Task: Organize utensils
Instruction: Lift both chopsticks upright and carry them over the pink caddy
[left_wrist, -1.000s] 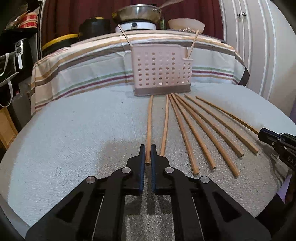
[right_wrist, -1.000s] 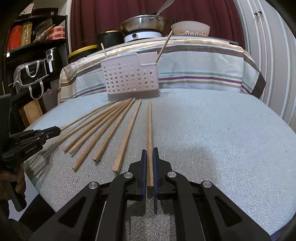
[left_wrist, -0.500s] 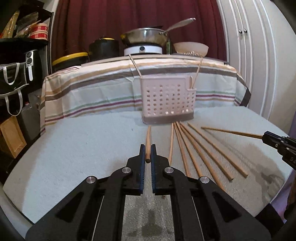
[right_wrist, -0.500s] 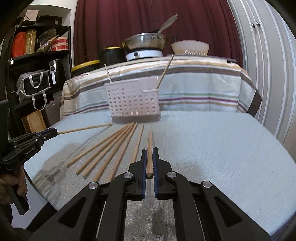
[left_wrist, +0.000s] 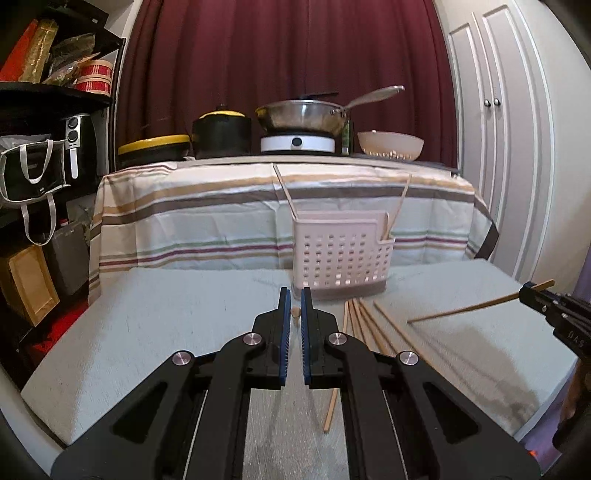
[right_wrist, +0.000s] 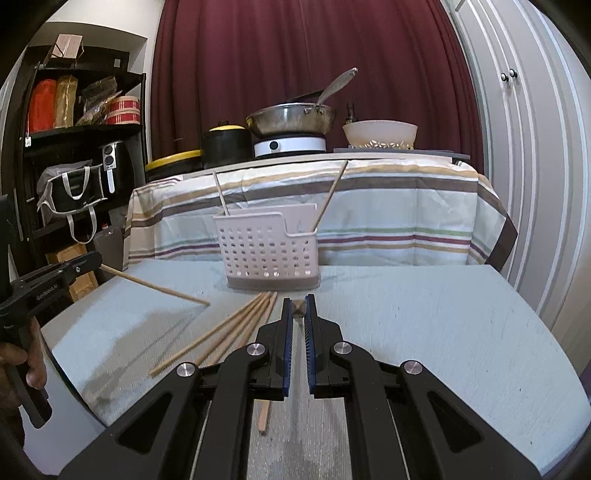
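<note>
A pale perforated utensil basket (left_wrist: 341, 254) stands on the grey table (left_wrist: 147, 325) with two thin sticks leaning in it; it also shows in the right wrist view (right_wrist: 269, 251). My left gripper (left_wrist: 295, 314) is shut on a wooden chopstick (left_wrist: 295, 313), seen end-on and lifted off the table. My right gripper (right_wrist: 298, 314) is shut on another chopstick (right_wrist: 298, 308), also lifted. Each held chopstick shows in the other view, the right one (left_wrist: 476, 306) and the left one (right_wrist: 155, 286). Several chopsticks (left_wrist: 365, 325) lie loose before the basket, also in the right wrist view (right_wrist: 229, 332).
Behind stands a striped-cloth table (left_wrist: 221, 214) with a pan (left_wrist: 303, 116), black pots (left_wrist: 221, 134) and a bowl (left_wrist: 389, 146). Dark shelves (left_wrist: 44, 147) with bags are at the left. White cabinet doors (left_wrist: 498, 147) are at the right.
Both grippers have lifted and tilted their chopsticks up off the table; the held sticks now point toward the basket and the views have risen.
</note>
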